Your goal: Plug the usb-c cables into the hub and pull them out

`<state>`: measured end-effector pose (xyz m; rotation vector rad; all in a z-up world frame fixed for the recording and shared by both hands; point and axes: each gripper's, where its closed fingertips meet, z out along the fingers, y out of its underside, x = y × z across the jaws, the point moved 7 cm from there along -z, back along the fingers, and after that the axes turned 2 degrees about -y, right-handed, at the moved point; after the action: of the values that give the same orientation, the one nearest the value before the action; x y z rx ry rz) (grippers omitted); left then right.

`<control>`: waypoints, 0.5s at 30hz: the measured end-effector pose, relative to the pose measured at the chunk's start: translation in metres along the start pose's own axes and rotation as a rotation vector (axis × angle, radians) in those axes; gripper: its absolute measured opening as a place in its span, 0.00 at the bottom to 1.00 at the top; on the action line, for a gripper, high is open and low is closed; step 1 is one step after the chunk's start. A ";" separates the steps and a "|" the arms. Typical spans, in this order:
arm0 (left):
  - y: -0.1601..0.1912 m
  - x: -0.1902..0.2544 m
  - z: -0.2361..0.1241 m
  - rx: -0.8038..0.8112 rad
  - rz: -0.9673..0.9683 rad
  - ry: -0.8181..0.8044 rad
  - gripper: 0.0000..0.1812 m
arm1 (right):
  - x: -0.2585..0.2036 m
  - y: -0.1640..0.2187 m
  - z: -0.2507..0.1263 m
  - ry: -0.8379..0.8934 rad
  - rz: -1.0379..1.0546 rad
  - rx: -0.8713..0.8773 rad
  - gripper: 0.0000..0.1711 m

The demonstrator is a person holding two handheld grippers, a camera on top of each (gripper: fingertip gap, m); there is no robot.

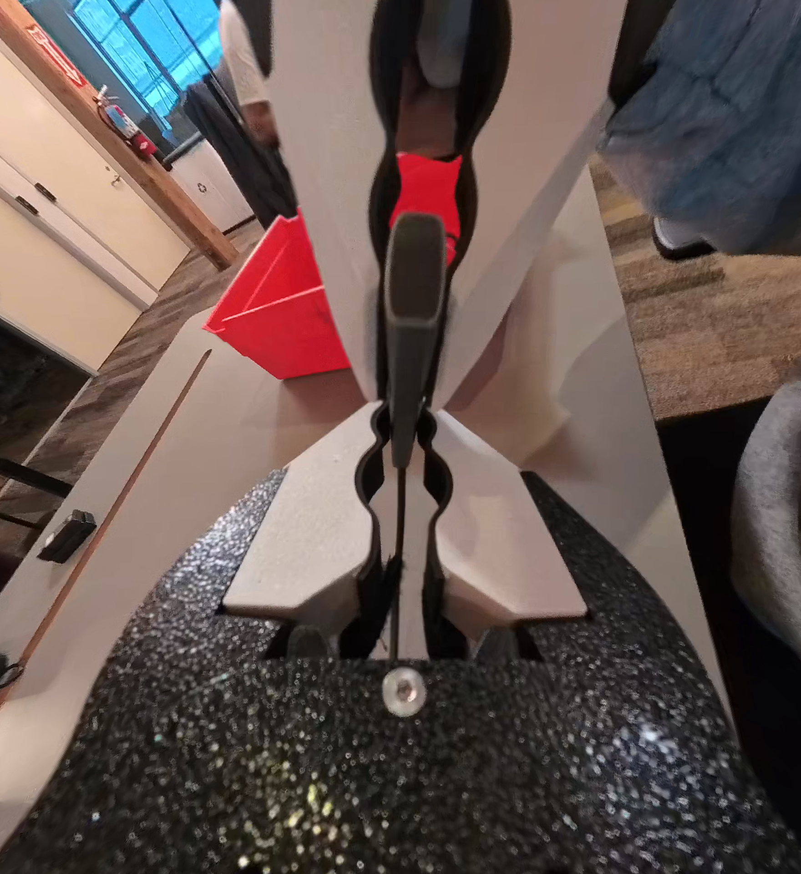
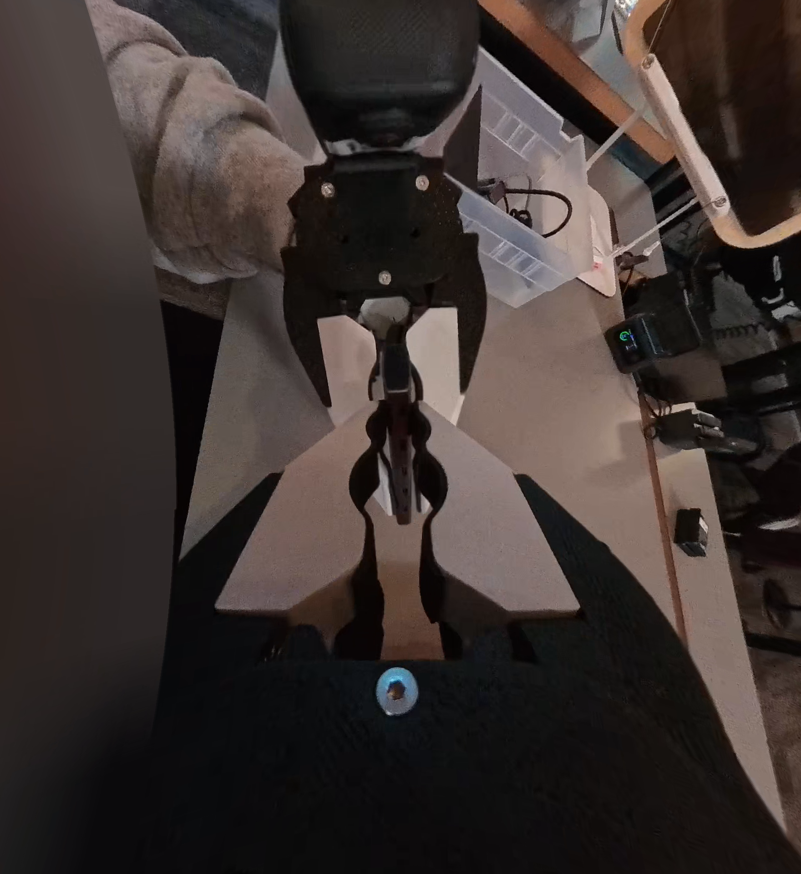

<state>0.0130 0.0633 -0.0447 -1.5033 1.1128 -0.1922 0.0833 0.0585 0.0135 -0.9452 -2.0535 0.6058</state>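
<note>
My right gripper [image 2: 397,418] is shut on a slim dark hub [image 2: 401,473] with small ports along its side, held above the white table [image 2: 531,425]. My left gripper [image 1: 403,411] faces it tip to tip and is shut on the dark grey usb-c plug [image 1: 403,425], whose thin black cable [image 1: 401,544] runs back between my fingers. The plug meets the end of the hub [image 1: 415,274]; how deep it sits is hidden. In the right wrist view the left gripper [image 2: 395,378] shows head-on with the plug [image 2: 391,350]. The right gripper's white fingers [image 1: 332,236] fill the top of the left wrist view.
A red bin [image 1: 285,312] stands on the table behind the grippers. A clear plastic organiser [image 2: 521,227] holds a black cable. A black power bank with a lit screen [image 2: 649,336] and a small black block [image 2: 692,529] sit at the table's edge. A grey sleeve [image 2: 200,165] is at left.
</note>
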 end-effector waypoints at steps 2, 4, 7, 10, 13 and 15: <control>-0.006 -0.006 -0.004 0.070 -0.054 -0.062 0.16 | 0.005 0.005 -0.010 -0.002 0.003 -0.007 0.04; -0.016 -0.011 -0.012 0.094 -0.076 -0.072 0.41 | 0.017 0.018 -0.030 0.046 0.021 -0.046 0.04; -0.034 -0.019 -0.028 0.156 -0.200 -0.026 0.62 | 0.047 0.045 -0.084 0.194 0.087 -0.080 0.04; -0.044 -0.030 -0.048 0.230 -0.237 -0.042 0.64 | 0.075 0.071 -0.149 0.338 0.153 -0.077 0.04; -0.041 -0.043 -0.062 0.234 -0.262 -0.108 0.63 | 0.100 0.108 -0.197 0.374 0.246 -0.102 0.04; -0.034 -0.051 -0.066 0.202 -0.287 -0.143 0.62 | 0.119 0.140 -0.213 0.394 0.304 -0.190 0.04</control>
<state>-0.0404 0.0497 0.0267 -1.4650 0.7382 -0.3778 0.2631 0.2578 0.0971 -1.3841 -1.6479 0.3448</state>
